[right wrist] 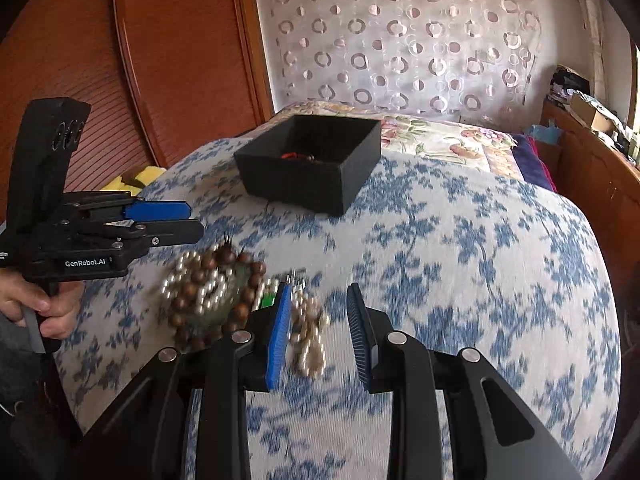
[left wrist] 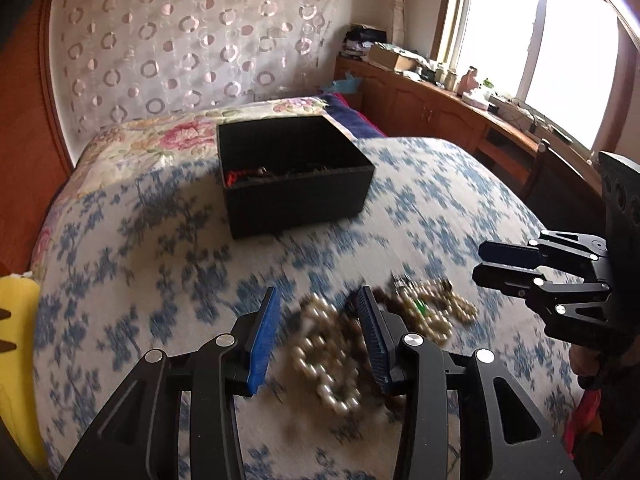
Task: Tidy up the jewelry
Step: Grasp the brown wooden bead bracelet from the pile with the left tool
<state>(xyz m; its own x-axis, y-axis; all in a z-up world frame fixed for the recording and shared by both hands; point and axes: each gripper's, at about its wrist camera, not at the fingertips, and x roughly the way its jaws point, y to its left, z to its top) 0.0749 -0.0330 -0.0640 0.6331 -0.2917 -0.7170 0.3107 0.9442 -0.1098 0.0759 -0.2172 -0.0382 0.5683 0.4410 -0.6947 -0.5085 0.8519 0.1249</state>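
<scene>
Two hand-held grippers, left (left wrist: 316,340) and right (right wrist: 318,336), both released and holding nothing, are hovering over a loose, slippery tangle of pearl strands (left wrist: 328,364) and wooden beads (right wrist: 224,292) near the bed's (right wrist: 480,260) front edge, likely best pinched across one limp strand, the black box (left wrist: 294,176) well beyond.

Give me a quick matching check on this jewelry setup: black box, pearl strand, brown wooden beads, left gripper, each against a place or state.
1 black box
2 pearl strand
3 brown wooden beads
4 left gripper

a jaws apart over the pile
b ringed around pearls
c farther up the bed, lid off
d lying between blue pads

Pairs: 1-c, 2-d, 3-b, 4-a
</scene>
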